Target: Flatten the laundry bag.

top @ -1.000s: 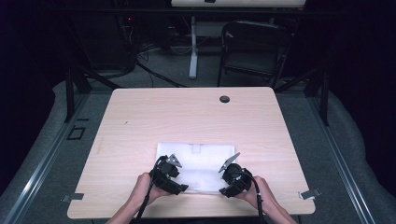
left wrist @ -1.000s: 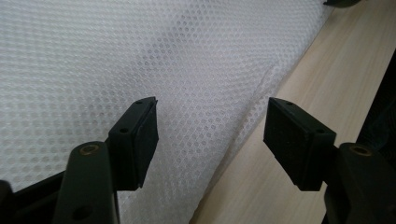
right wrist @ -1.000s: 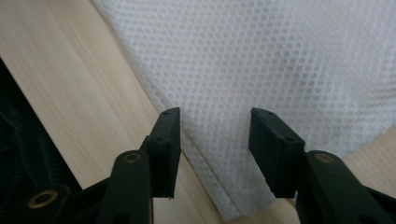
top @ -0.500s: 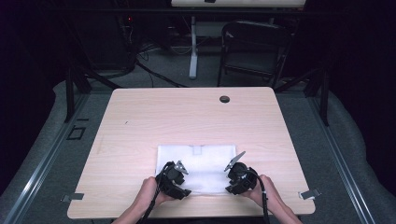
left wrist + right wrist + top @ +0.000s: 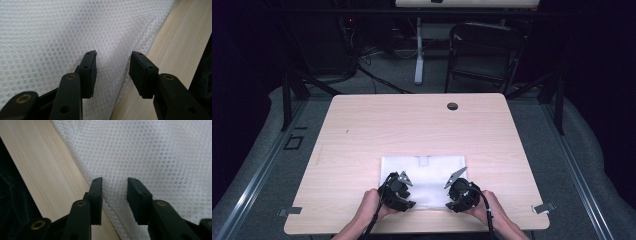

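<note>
— Where does the sheet lie against your grippers?

— The white bubble-wrap sheet (image 5: pixel 424 177) lies flat on the wooden table (image 5: pixel 412 130), near the table edge closest to me. My left gripper (image 5: pixel 398 191) sits over the sheet's near left corner and my right gripper (image 5: pixel 460 189) over its near right corner. In the left gripper view the sheet's near edge (image 5: pixel 140 47) is puckered into a raised fold that runs up between my jaws. In the right gripper view the sheet's edge (image 5: pixel 110 207) crosses between my jaws, with bare wood beside it.

— Anything you can't make out?

— From the high view the gripper bodies cover both near corners of the sheet, and I cannot tell what the small pale patch (image 5: pixel 425 160) at the sheet's far edge is.

— And the jaws?

— The left jaws have just been closing and stand partly apart, the fold between them, the pads not yet pressing it. The right jaws also came closer; a gap remains, the sheet's edge between them, unpinched.
</note>
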`<state>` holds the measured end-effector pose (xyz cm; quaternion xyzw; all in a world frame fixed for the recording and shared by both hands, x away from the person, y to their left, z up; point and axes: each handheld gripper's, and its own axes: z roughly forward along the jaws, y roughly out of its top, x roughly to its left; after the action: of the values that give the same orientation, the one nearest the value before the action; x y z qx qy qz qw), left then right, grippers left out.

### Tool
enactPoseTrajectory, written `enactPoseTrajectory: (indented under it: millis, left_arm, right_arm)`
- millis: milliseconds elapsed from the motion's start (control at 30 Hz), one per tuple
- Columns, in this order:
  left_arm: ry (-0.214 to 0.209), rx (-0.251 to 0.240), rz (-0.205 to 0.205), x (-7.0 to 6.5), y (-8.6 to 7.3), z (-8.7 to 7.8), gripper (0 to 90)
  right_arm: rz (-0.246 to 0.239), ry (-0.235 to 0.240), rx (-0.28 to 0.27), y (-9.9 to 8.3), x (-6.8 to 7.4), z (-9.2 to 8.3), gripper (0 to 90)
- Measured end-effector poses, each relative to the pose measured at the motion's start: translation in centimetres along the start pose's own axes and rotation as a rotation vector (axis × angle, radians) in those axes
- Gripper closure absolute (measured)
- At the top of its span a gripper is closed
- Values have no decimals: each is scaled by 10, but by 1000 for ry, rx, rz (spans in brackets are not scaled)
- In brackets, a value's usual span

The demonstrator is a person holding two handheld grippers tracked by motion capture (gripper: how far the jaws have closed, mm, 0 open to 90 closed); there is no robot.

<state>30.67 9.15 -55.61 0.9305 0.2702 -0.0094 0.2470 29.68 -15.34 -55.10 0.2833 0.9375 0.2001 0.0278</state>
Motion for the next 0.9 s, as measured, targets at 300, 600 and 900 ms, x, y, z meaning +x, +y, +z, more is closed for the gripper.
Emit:
enactPoseTrajectory:
  millis: [300,600,900]
  left_arm:
    - [-13,1,2,0,0,0,568]
    - [10,-15,-1,0,0,-3,479]
    - [33,-96,18,-10,7,-11,328]
  right_arm:
    - [11,-19,-2,-3,1,1,852]
    - [46,15,-43,-4,-1,-11,894]
    - [65,8,-138,-4,-5,-33,894]
